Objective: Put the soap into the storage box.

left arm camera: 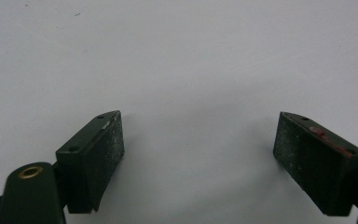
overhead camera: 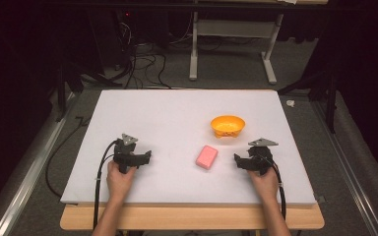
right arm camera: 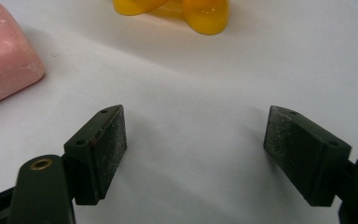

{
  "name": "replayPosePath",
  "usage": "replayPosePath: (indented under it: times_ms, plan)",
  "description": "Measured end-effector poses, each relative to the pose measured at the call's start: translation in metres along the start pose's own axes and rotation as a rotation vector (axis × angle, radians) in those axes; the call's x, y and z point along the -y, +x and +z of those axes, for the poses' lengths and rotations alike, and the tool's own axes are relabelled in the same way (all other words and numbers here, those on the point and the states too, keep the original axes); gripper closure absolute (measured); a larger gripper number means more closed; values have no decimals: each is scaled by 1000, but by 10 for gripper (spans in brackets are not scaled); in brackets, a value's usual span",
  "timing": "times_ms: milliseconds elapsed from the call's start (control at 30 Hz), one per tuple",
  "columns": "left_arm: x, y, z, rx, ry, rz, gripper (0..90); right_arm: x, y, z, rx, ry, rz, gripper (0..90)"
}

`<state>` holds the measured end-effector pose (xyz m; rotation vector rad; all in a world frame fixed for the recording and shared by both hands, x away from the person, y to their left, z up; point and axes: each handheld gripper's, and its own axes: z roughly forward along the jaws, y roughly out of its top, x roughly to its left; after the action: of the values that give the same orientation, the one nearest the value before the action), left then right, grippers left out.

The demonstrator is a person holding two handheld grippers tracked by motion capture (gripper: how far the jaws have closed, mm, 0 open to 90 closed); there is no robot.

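While both hands rest low on the desk [overhead camera: 177, 113]:
Left gripper [overhead camera: 146, 158]: jaws wide, holding nothing.
Right gripper [overhead camera: 237, 160]: jaws wide, holding nothing.
Pink soap [overhead camera: 206, 157]: flat between the grippers, nearer the right one.
Orange bowl [overhead camera: 228, 126]: just behind the soap.

Background stuff: a white board [overhead camera: 177, 118] sitting on a wooden table [overhead camera: 192, 217] whose edge sticks out at the near side. Behind it – a tangle of black cables [overhead camera: 142, 59] on the grey floor, plus the light grey legs of a stand [overhead camera: 231, 49].
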<state>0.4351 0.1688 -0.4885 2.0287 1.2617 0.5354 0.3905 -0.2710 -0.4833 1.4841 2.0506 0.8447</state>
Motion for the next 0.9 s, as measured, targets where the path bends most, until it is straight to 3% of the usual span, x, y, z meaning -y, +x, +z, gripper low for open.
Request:
replayPosePath:
  times_ms: [900]
  plan:
    - [0, 0, 0, -1, -1, -1, 167, 0, -1, 0, -6, 3, 6, 215]
